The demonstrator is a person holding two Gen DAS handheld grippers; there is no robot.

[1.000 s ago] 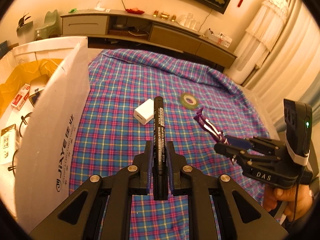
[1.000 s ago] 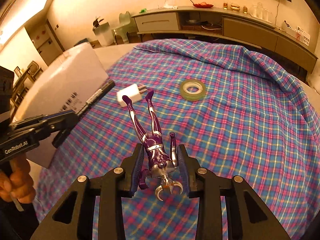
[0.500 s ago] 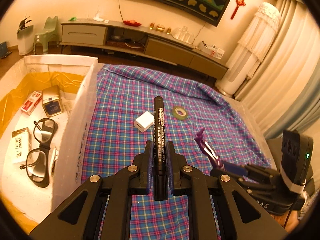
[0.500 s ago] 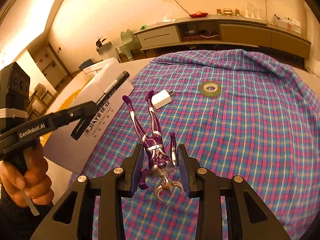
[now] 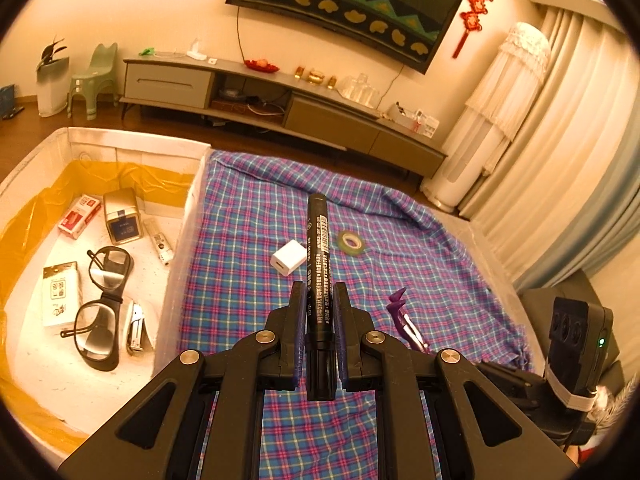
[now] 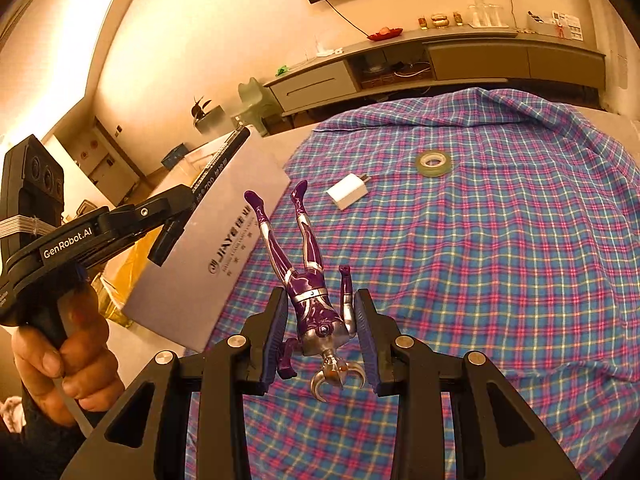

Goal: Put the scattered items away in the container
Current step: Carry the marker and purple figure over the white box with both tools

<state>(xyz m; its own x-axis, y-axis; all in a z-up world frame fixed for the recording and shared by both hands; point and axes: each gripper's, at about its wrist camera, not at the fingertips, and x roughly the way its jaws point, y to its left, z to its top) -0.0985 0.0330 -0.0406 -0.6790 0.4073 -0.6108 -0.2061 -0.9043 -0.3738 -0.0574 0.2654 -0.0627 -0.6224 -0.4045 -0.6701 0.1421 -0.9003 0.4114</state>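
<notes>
My left gripper (image 5: 318, 300) is shut on a black marker (image 5: 318, 264) that points forward above the plaid cloth, just right of the white box (image 5: 180, 240). My right gripper (image 6: 320, 304) is shut on a purple and silver toy figure (image 6: 308, 292), held head toward the camera with its legs sticking out. On the cloth lie a white charger (image 5: 289, 258) (image 6: 347, 196) and a roll of tape (image 5: 351, 241) (image 6: 435, 162). The right wrist view shows the left gripper (image 6: 188, 208) with its marker (image 6: 220, 160) over the box's side wall (image 6: 216, 252).
The box holds black glasses (image 5: 102, 304), a stapler (image 5: 136, 328), small packets (image 5: 78, 216) and a yellow liner (image 5: 32, 208). A plaid cloth (image 6: 500, 260) covers the surface. A low cabinet (image 5: 280, 108) stands along the far wall. A hand (image 6: 68, 348) grips the left tool.
Both grippers have risen and drawn back with their loads. The left wrist view now looks down into the open box, whose contents have come into sight.
</notes>
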